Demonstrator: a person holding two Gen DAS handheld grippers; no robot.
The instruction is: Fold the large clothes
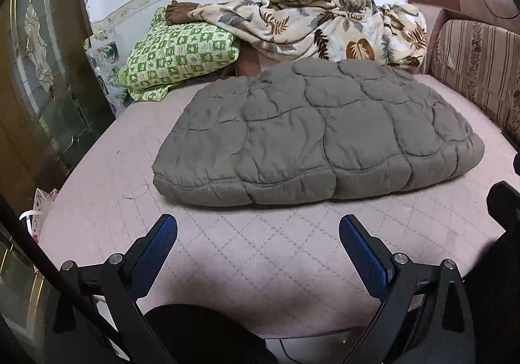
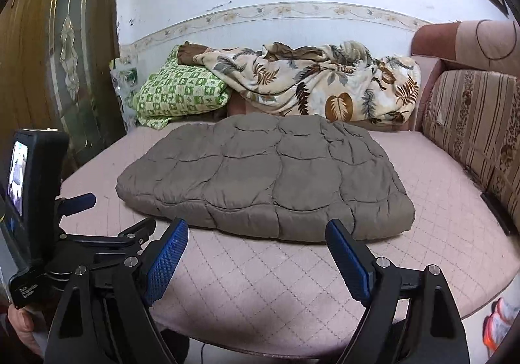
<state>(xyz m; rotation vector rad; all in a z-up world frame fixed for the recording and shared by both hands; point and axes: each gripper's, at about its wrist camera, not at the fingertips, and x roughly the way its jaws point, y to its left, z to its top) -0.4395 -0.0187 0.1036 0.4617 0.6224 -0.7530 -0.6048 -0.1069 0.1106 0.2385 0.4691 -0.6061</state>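
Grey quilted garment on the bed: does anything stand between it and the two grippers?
Nothing visible does. Only bare pink mattress lies between the open left gripper, the open right gripper and the grey quilted garment.

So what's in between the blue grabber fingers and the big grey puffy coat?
Nothing but bare pink quilted bed cover. In the right wrist view the right gripper hangs open, empty, just short of the grey quilted coat. The left wrist view shows the same bare stretch.

1. You have bare pink mattress (image 1: 260,253) between you and the grey quilted garment (image 1: 318,133).
2. Behind it, the green pillow (image 1: 178,52) and leaf-print blanket (image 1: 318,26) block the wall.
3. The striped sofa back (image 2: 471,123) closes the right side.
4. The door (image 2: 65,48) probably crowds the left.
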